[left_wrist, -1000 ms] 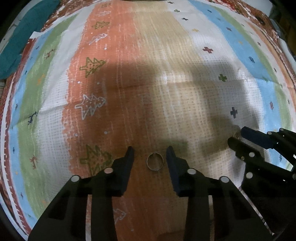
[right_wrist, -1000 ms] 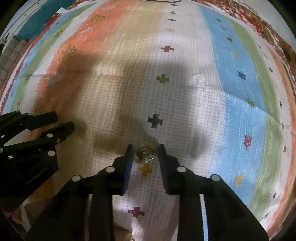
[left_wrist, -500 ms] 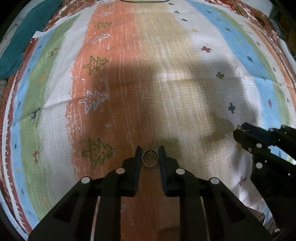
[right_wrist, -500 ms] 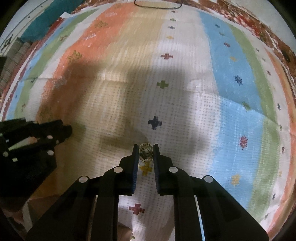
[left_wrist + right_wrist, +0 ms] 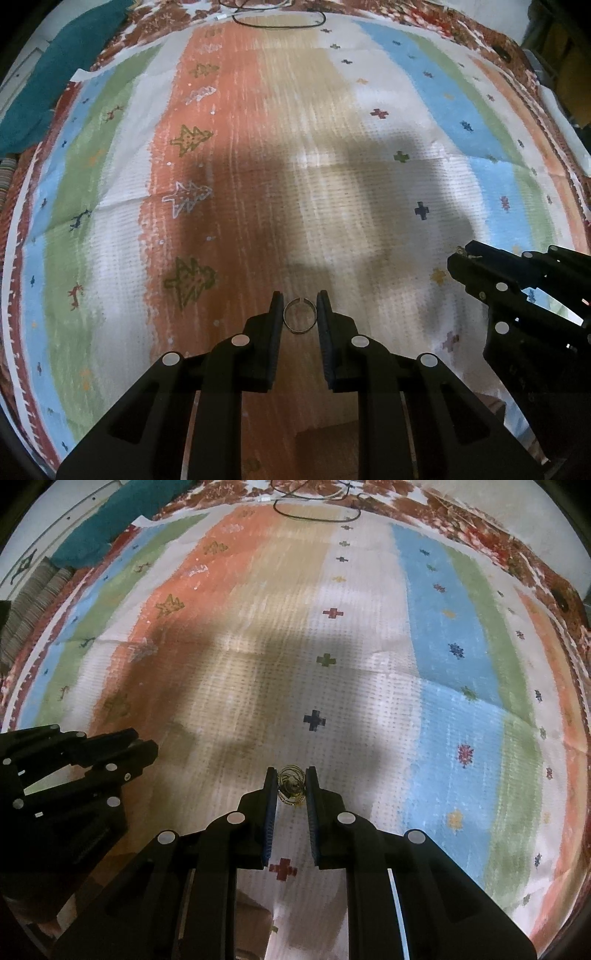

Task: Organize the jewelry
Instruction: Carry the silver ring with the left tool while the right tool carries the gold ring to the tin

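Left gripper (image 5: 300,308) clamped on thin ring (image 5: 300,320), split facing away from camera, above the orange stripe. Right gripper (image 5: 291,781) clamped on gold coiled ring (image 5: 291,785), its detail too blurred to read. Striped cloth (image 5: 443,686) all round, black cable (image 5: 280,22) near far edge.

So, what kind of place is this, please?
Probably a home, perhaps a bed or floor: a striped woven cloth covers the surface, a teal fabric lies at its edge, and a black cable loops beyond.
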The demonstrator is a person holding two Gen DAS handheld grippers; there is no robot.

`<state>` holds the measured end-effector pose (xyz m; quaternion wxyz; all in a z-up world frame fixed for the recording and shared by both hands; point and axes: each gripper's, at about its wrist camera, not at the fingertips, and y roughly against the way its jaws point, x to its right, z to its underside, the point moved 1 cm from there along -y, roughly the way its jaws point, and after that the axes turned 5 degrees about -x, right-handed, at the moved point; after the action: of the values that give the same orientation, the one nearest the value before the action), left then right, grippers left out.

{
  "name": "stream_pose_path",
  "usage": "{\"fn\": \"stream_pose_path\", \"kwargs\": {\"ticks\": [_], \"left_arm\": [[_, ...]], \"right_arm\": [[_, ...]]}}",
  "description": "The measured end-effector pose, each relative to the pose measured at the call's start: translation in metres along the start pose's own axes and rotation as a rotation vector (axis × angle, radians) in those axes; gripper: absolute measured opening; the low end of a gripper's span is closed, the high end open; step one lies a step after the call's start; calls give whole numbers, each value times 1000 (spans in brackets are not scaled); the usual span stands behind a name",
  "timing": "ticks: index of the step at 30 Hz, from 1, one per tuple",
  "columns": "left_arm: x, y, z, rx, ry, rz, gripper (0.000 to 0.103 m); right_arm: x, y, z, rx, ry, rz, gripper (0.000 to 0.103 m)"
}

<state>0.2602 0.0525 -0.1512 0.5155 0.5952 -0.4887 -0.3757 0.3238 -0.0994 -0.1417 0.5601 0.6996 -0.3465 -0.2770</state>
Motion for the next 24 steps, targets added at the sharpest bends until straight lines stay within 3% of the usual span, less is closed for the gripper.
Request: {"fn": "stream_pose_path", "kwargs": {"ticks": [24], "left_arm": [[12, 58, 32, 114, -6, 39, 18]], "right_arm": [[1, 55, 31, 99, -28, -18, 16]]}}
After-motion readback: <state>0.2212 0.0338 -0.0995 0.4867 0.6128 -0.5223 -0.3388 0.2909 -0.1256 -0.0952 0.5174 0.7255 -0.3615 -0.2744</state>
